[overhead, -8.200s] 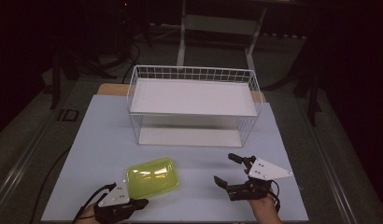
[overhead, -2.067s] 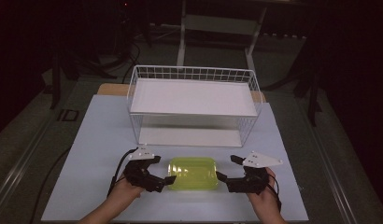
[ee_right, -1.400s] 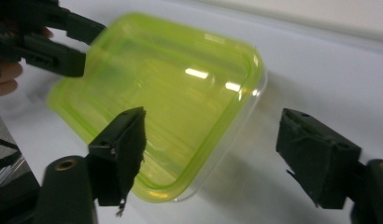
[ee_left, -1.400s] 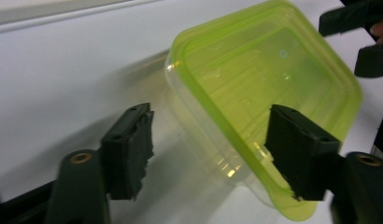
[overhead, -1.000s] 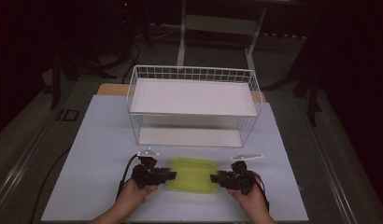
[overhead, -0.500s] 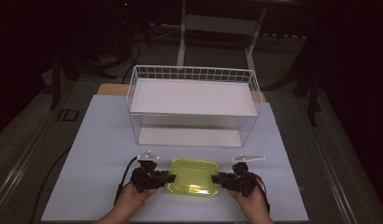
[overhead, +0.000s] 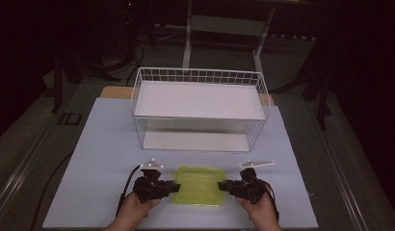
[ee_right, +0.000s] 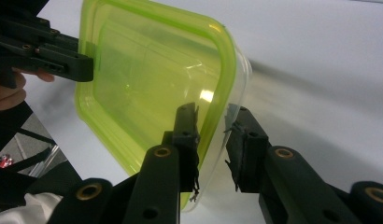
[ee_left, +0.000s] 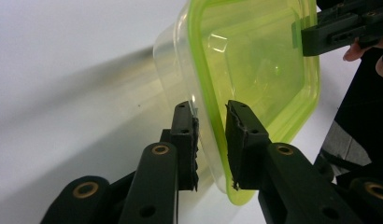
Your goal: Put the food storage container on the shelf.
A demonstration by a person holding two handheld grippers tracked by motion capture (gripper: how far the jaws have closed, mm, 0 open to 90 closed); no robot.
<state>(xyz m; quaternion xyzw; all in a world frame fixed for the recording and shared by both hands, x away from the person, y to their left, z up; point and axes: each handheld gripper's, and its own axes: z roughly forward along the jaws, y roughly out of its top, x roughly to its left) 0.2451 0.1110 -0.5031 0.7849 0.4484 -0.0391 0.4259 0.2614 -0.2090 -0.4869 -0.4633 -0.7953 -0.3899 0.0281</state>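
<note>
A clear container with a yellow-green lid (overhead: 198, 185) lies near the table's front edge, between my two grippers. My left gripper (overhead: 173, 187) holds its left end. In the left gripper view the rim (ee_left: 213, 140) runs between the jaws of that gripper (ee_left: 210, 112), which have just been closing and now press on it. My right gripper (overhead: 222, 186) holds the opposite end. Its jaws, seen in the right gripper view (ee_right: 210, 116), have also just been closing and now clamp the rim (ee_right: 217, 135). Each gripper view shows the other gripper at the far edge: right (ee_left: 315, 35), left (ee_right: 84, 60).
A white wire basket rack (overhead: 199, 110) with a white shelf on top stands at the back of the pale table (overhead: 104, 144), just behind the container. A hand holds each gripper at the front edge. Dark floor and stands surround the table.
Both grippers' jaws have drawn in on the container's two ends. The hands and the container have hardly shifted.
</note>
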